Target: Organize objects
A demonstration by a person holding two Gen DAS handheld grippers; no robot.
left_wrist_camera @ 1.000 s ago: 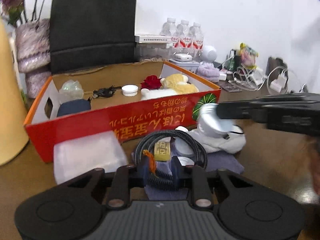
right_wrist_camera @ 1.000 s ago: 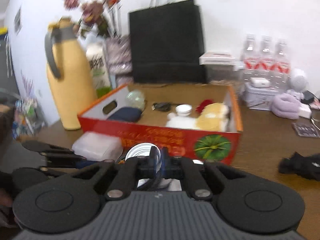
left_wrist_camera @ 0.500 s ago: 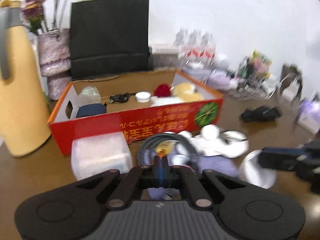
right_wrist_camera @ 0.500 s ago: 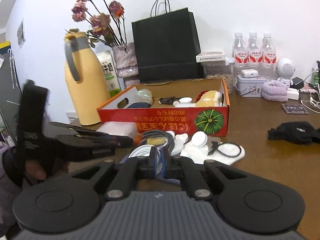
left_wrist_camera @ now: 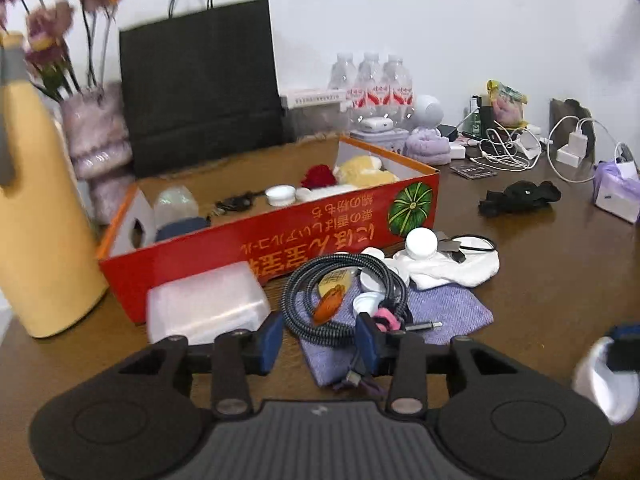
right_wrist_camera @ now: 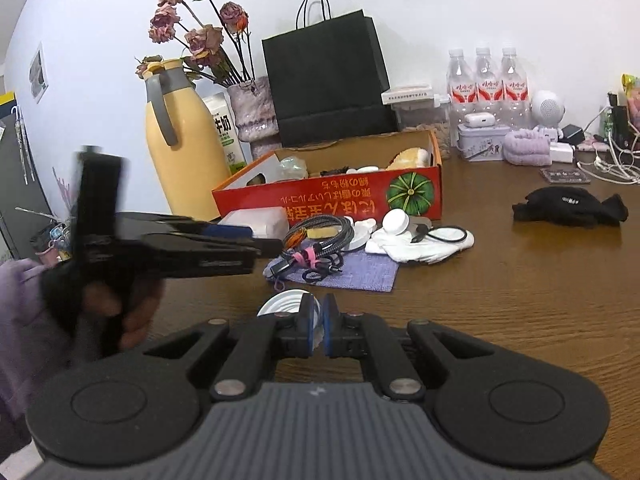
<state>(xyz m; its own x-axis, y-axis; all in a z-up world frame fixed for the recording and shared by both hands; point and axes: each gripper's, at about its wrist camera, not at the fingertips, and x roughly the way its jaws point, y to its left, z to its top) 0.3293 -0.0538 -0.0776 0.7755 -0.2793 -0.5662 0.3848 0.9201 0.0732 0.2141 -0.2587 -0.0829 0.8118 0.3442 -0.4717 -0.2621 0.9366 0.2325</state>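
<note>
Brown table (right_wrist_camera: 520,300); right tool (right_wrist_camera: 318,330) clamped on white lid (right_wrist_camera: 285,304); left tool (left_wrist_camera: 318,340) opening, empty.

On the counter (right_wrist_camera: 520,300) the cardboard box (right_wrist_camera: 332,200) stands before the paper bag (right_wrist_camera: 328,80), with the jug (right_wrist_camera: 180,148) to its left. Just before the box lie a plastic case (left_wrist_camera: 204,304), a coiled cable (left_wrist_camera: 344,292) on a cloth pouch (left_wrist_camera: 440,312), and a white sock (left_wrist_camera: 456,268). A glove (right_wrist_camera: 568,208) lies well right.

You work at a home desk: brown table (right_wrist_camera: 520,292), vase of dried roses (right_wrist_camera: 256,108), yellow thermos (right_wrist_camera: 184,152), 3 water bottles (right_wrist_camera: 486,76), tangled chargers (left_wrist_camera: 568,148).
</note>
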